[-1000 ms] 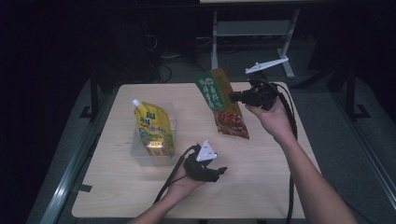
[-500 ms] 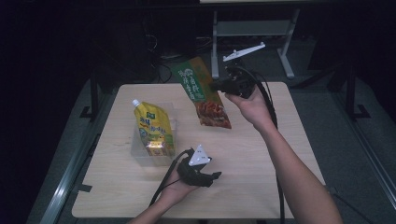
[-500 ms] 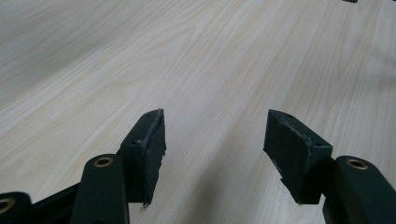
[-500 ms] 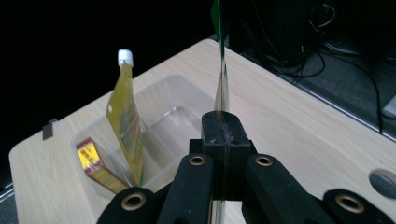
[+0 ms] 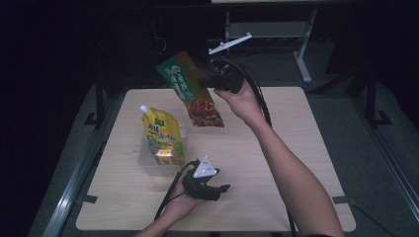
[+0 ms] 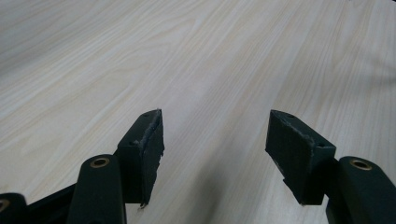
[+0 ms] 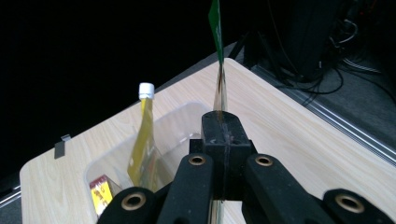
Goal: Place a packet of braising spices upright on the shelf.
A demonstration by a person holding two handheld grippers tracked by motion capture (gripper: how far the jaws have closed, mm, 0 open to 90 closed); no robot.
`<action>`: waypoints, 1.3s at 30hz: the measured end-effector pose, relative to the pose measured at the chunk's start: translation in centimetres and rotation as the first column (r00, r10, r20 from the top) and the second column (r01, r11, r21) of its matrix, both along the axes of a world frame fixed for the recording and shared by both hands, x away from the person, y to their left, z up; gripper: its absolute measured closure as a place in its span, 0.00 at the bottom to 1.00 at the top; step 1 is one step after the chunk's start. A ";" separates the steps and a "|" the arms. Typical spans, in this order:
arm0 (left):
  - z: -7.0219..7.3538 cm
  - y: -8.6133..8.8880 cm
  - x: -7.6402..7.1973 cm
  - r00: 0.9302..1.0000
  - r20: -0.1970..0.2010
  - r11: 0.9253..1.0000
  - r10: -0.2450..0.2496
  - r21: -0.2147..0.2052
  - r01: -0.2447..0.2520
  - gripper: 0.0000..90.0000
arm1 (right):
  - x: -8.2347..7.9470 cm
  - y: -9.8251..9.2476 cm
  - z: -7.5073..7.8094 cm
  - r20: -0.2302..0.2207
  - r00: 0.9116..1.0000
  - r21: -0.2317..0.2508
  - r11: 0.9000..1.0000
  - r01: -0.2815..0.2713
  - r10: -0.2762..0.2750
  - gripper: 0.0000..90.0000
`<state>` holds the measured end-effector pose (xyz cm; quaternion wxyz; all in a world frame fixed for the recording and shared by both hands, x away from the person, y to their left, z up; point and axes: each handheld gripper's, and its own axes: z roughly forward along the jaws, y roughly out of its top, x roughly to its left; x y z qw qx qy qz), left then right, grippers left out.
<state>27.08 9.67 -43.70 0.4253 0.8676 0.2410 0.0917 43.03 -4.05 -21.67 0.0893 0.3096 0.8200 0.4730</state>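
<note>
My right gripper (image 5: 211,81) is shut on one edge of a green and red snack pouch (image 5: 190,91), which hangs in the air over the back of the table. In the right gripper view the closed jaws (image 7: 223,128) pinch the thin pouch (image 7: 219,91) edge-on. A yellow spouted pouch (image 5: 162,136) with a white cap stands in a clear plastic bin (image 5: 148,165) on the table's left side, below and left of the held pouch. My left gripper (image 5: 222,191) lies low at the table's front. Its jaws (image 6: 215,140) are open over bare wood with nothing between them.
The light wooden table (image 5: 276,148) has free room on its right half. A small red and yellow packet (image 7: 100,191) lies in the bin (image 7: 180,121) beside the yellow pouch (image 7: 142,144). Behind the table, in the dark, are cables and a metal stand (image 5: 301,54).
My right hand has carried the snack pouch left and upward, from over the table's back right toward the bin. The left gripper shifted slightly toward the front left.
</note>
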 end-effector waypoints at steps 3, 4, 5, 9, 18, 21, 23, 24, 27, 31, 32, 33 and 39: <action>0.0 0.3 0.0 1.000 0.001 1.000 0.000 0.003 0.000 0.40 | 0.4 1.3 0.0 0.000 1.000 -0.003 1.000 -0.010 0.010 1.00; 0.0 0.3 0.0 1.000 -0.001 1.000 0.006 -0.005 -0.006 0.40 | 0.6 1.7 0.0 0.001 1.000 0.000 1.000 -0.013 0.013 1.00; 0.0 0.4 0.0 1.000 -0.001 1.000 0.005 -0.005 -0.005 0.40 | 0.8 2.1 -0.1 0.007 1.000 0.002 1.000 -0.019 0.019 1.00; -0.3 0.4 -0.2 1.000 -0.005 1.000 0.002 -0.009 -0.002 0.40 | 1.7 4.5 -0.4 0.007 0.999 0.005 0.999 -0.033 0.033 1.00; -0.5 0.6 -0.4 1.000 0.000 1.000 -0.009 -0.009 0.009 0.40 | 3.6 8.2 -2.3 -0.016 0.999 0.010 0.999 -0.043 0.043 1.00; -0.4 0.8 -0.4 1.000 0.003 1.000 -0.002 -0.014 0.002 0.40 | 4.2 9.1 -3.0 -0.019 0.999 0.019 0.999 -0.046 0.046 1.00; -0.3 0.9 -0.4 1.000 0.008 1.000 0.000 -0.009 0.001 0.40 | 4.5 9.6 -3.5 -0.022 0.999 0.024 0.999 -0.040 0.040 1.00; -0.3 1.0 -0.4 1.000 0.007 1.000 0.001 -0.011 -0.001 0.40 | 4.7 9.7 -3.8 -0.027 0.999 0.030 0.999 -0.040 0.040 1.00; -0.3 0.8 -0.5 1.000 0.004 1.000 -0.006 -0.005 0.006 0.40 | 5.1 10.3 -5.1 -0.029 0.999 0.052 0.998 -0.027 0.028 1.00; -0.3 0.7 -0.5 1.000 0.009 1.000 -0.015 0.005 0.015 0.40 | 5.1 10.5 -6.1 -0.034 0.999 0.071 0.997 -0.016 0.018 1.00; -0.3 0.7 -0.5 1.000 0.006 1.000 -0.011 -0.001 0.011 0.39 | 5.1 10.6 -6.5 -0.036 0.999 0.074 0.997 -0.007 0.009 1.00; -0.4 0.6 -0.5 1.000 0.003 1.000 -0.010 -0.004 0.010 0.39 | 5.1 10.7 -6.9 -0.034 0.999 0.076 0.997 -0.010 0.012 1.00; -0.4 0.5 -0.6 1.000 0.003 1.000 -0.013 0.001 0.013 0.39 | 4.8 10.7 -9.0 -0.033 0.999 0.105 0.994 0.009 -0.005 1.00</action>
